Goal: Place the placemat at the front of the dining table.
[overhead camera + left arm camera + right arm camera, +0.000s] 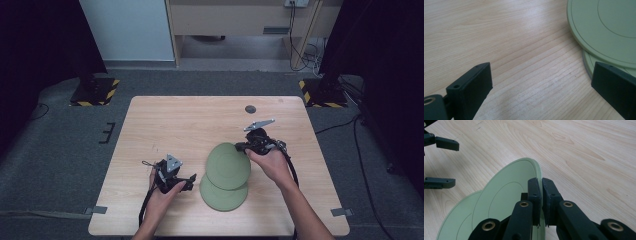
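Right hand-held gripper pinches plate rim.

High view looks down from above the table; both gripper views sit close, low, sharing the green plates.

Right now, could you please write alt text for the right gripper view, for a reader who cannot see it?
The right hand-held gripper is shut on the rim of the upper green plate, which overlaps a lower green plate on the wooden table. The left hand-held gripper stands open at the far left.
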Available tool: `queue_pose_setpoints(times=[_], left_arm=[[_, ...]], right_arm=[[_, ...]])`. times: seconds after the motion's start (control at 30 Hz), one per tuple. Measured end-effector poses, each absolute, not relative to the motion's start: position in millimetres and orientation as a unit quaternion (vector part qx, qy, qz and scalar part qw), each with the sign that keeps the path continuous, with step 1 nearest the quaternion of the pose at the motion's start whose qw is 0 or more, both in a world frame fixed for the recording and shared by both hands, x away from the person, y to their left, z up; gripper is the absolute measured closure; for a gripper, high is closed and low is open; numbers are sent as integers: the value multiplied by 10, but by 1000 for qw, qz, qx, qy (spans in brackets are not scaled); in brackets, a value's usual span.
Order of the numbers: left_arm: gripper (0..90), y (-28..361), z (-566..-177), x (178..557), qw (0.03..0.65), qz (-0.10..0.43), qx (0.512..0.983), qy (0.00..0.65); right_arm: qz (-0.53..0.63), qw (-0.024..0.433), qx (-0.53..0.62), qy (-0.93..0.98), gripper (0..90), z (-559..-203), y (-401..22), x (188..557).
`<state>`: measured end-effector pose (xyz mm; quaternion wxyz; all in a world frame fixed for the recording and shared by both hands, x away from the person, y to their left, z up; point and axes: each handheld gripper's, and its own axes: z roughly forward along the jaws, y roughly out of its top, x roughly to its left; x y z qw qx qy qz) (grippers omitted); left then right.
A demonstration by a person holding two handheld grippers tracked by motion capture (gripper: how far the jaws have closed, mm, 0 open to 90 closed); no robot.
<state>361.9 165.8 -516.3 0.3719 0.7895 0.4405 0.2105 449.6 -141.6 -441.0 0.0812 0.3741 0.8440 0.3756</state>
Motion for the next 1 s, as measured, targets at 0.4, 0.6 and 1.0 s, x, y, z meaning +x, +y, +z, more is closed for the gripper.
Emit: queue_pose_setpoints(times=[0.4, 0.6, 1.0], left_arm=[[27, 1711, -5168, 3635, 368, 213, 789, 444], [27, 1734, -5167, 3643, 367, 214, 789, 445], [27, 1814, -5162, 3663, 367, 215, 784, 452]], right_arm=[[367, 83, 378, 846, 860, -4255, -1391, 4598], [365, 87, 370, 850, 861, -4179, -1356, 4621], [365, 84, 366, 852, 861, -4087, -1318, 4649]])
